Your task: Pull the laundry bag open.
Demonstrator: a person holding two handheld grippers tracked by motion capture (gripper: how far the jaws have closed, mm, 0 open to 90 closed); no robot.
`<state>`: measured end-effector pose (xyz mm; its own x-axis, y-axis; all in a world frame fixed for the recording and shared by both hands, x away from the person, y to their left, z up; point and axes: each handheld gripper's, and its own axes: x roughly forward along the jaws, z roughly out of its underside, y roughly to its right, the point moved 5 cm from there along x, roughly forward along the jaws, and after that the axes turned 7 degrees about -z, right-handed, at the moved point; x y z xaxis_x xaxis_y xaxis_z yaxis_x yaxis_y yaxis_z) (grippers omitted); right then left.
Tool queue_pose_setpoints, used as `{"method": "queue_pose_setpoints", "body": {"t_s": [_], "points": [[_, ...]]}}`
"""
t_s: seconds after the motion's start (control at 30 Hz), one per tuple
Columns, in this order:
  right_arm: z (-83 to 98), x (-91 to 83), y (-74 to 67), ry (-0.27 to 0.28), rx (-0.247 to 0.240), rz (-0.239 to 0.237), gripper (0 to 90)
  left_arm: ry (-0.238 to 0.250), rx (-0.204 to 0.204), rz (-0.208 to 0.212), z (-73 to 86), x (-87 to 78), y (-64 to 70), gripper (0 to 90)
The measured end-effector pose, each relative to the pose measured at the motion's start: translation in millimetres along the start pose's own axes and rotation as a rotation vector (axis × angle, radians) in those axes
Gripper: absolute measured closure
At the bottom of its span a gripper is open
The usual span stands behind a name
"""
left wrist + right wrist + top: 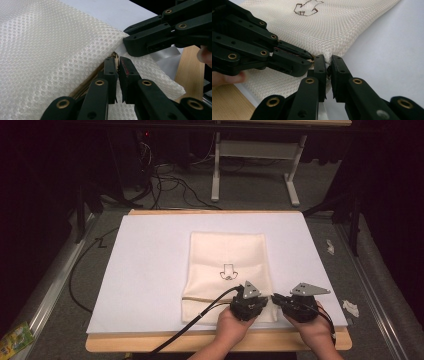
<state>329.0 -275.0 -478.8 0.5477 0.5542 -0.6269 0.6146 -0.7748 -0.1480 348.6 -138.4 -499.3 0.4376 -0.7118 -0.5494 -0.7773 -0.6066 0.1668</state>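
A cream mesh bag [227,255] with a small dark drawing [228,272] lies flat on the white board [150,270]. A tan cord band [200,298] crosses its near end. Both grippers meet at the bag's near right corner. My left gripper [267,299] is shut on the bag's edge by the tan cord, as the left gripper view shows [117,62]. Coming from the right, my right gripper [276,298] is shut on the mesh corner [327,62], tip to tip with the left one. The mesh [50,50] is lifted slightly at the pinch.
The board rests on a wooden table [125,342], and the grippers work close to its near edge. A black cable [200,317] trails from the left gripper over the bag's near left part. White scraps [350,307] lie off the board at right. A white table frame [250,165] stands beyond.
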Motion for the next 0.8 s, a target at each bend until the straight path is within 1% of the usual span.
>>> {"method": "queue_pose_setpoints", "body": {"t_s": [0.17,0.3,0.37,0.4,0.43,0.47,0.57,0.6,0.63,0.67,0.7,0.73,0.77,0.8], "points": [[-0.3,-0.1,-0.3,0.002,0.001,0.0,84.9,-0.004,-0.005,-0.001,-0.7,-1.0,0.3,87.3],[-1.0,-0.4,-1.6,0.003,0.001,-0.001,84.9,-0.006,0.002,-0.004,-0.6,-2.5,0.0,87.4],[-0.7,-0.2,-1.0,-0.003,-0.004,-0.004,85.1,-0.025,-0.016,0.026,0.7,-2.8,-4.3,87.6],[-0.1,0.2,-1.0,-0.007,0.006,-0.009,85.3,-0.029,-0.016,0.016,1.2,-3.3,-6.0,87.6],[0.2,0.1,-0.3,-0.004,0.001,0.001,85.3,-0.032,-0.02,0.012,1.9,-4.3,-7.7,87.6],[0.2,-0.5,0.0,-0.002,0.002,0.004,85.3,-0.031,-0.023,0.017,2.3,-5.5,-9.3,87.6],[-0.2,-1.5,-0.2,0.001,0.004,0.009,85.3,-0.034,-0.017,-0.002,4.5,-11.3,-13.7,87.6],[-0.7,-1.9,0.4,0.006,0.004,0.006,85.3,-0.036,-0.016,-0.016,5.8,-13.9,-16.6,87.7],[-0.9,-2.3,0.8,0.007,0.008,0.013,85.3,-0.036,-0.016,-0.016,5.8,-13.9,-16.6,87.7],[-1.1,-3.0,1.6,0.009,0.009,0.023,85.4,-0.043,-0.019,-0.035,9.5,-19.7,-24.8,87.7],[-1.1,-3.0,1.6,0.009,0.009,0.023,85.4,-0.043,-0.019,-0.035,9.5,-19.7,-24.8,87.7],[-1.4,-3.7,2.6,0.013,0.012,0.027,85.4,-0.053,-0.035,-0.04,13.4,-24.9,-32.9,87.7],[-1.0,-5.2,4.2,0.018,0.031,0.021,85.3,-0.068,-0.059,-0.045,19.0,-32.8,-44.0,87.6],[-0.5,-5.1,4.9,0.017,0.028,0.022,85.3,-0.079,-0.061,-0.06,22.4,-39.8,-51.1,87.6]]}}
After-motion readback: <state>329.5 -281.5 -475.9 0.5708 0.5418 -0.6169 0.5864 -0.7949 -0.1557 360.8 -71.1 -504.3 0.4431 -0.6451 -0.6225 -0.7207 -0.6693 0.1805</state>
